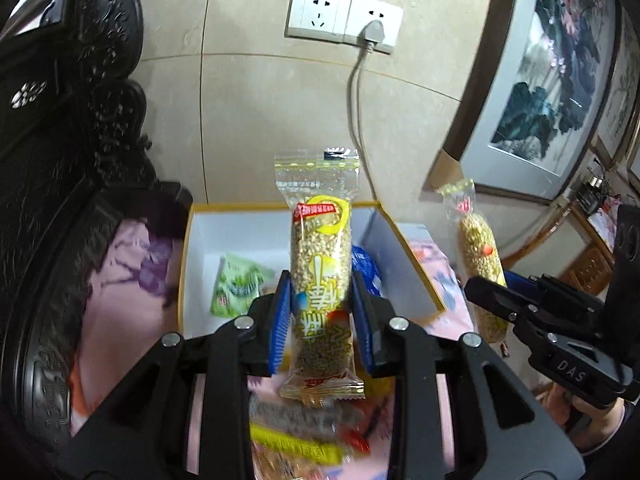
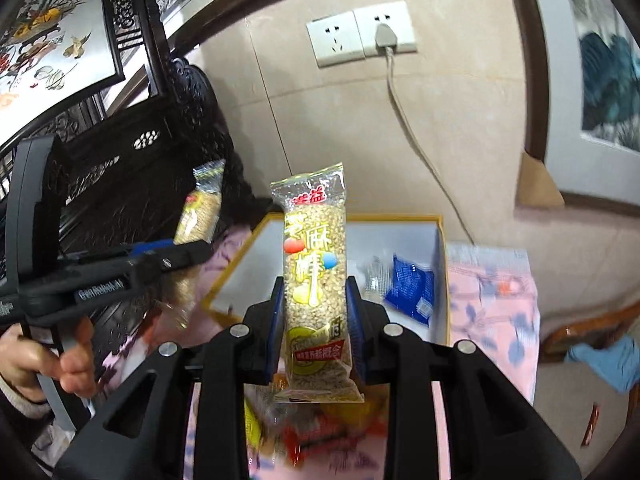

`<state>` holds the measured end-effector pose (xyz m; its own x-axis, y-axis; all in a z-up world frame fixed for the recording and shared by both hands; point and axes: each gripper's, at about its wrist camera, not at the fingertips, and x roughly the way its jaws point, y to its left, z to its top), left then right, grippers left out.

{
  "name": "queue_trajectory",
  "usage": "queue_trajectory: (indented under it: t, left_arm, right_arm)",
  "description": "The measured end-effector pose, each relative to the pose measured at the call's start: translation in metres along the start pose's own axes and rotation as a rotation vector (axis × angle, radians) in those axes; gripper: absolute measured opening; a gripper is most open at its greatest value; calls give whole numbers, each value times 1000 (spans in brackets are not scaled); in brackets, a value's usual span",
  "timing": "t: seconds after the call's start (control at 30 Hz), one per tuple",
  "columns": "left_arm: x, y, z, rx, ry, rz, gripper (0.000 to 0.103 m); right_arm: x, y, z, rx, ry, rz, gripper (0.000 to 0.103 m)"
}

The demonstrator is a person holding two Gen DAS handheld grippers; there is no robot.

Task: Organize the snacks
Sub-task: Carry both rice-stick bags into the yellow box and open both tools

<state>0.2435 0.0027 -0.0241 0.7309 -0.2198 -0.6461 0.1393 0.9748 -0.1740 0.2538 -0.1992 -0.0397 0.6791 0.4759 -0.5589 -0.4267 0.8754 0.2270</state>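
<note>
A: Why are the two snack bars held upright above the box?

B: It is judged that they are being carried for dropping in. The left gripper (image 1: 322, 316) is closed on a sesame bar (image 1: 320, 280) at mid-length, the wrapper pinched between the blue ribbed pads (image 1: 280, 320). The right gripper (image 2: 314, 320) is closed likewise on a second sesame bar (image 2: 316, 280). The open box (image 1: 190, 248) is seen at twelve o'clock behind each bar.

A: What can be said of materials?

B: Crinkled clear film is seen over a granular, cylindrical stick, with flat crimped ends. The box is stiff white card with a yellow rim. Inside, a green packet (image 1: 238, 288) lies at ten o'clock and a blue packet (image 2: 410, 290) at two o'clock. Loose wrapped snacks (image 1: 296, 444) are blurred at six o'clock, on pink floral cloth (image 1: 120, 308).
</note>
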Motion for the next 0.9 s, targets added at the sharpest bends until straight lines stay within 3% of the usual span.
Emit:
queue_trajectory:
  t: [0.3, 0.33, 0.37, 0.4, 0.43, 0.57, 0.67, 0.9]
  left_arm:
    - [54, 13, 28, -11, 42, 99, 30]
    - [56, 13, 29, -15, 41, 113, 33]
    - [56, 14, 29, -18, 38, 120, 46]
    - [55, 14, 30, -21, 26, 132, 51]
    - [52, 13, 30, -18, 15, 137, 53]
    - [44, 11, 29, -11, 9, 133, 54]
    - [33, 11, 23, -23, 7, 121, 63]
    - [-5, 26, -21, -43, -3, 148, 75]
  right_arm:
    - [53, -12, 29, -22, 6, -54, 31]
    - [56, -11, 31, -27, 6, -67, 34]
    - [57, -11, 33, -30, 2, -80, 44]
    - [54, -10, 34, -34, -17, -95, 52]
    - [52, -8, 35, -37, -32, -101, 54]
    - [42, -5, 33, -43, -40, -94, 55]
    - [30, -4, 26, -22, -39, -70, 55]
    - [-2, 3, -17, -6, -1, -17, 55]
